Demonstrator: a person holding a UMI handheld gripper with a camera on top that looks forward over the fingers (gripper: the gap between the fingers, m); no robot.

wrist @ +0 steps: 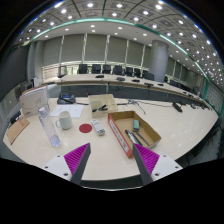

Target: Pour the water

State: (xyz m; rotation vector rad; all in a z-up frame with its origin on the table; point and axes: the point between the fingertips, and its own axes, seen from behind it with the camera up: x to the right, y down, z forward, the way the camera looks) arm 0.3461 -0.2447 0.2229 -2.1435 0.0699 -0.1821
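A clear plastic water bottle (50,129) stands upright on the pale table (170,135), ahead of my left finger and off to its left. Behind it sits a white cup (65,120). A small red cap-like disc (86,128) lies on the table to the right of the cup. My gripper (111,158) hovers above the near part of the table, open, with nothing between its magenta pads (77,156). Bottle and cup both lie well beyond the fingertips.
An open cardboard box (140,130) with an orange-edged flap (121,140) lies just ahead of my right finger. A brown box (98,103) and a laptop (35,99) stand further back. Black chairs (100,70) line the table's far side.
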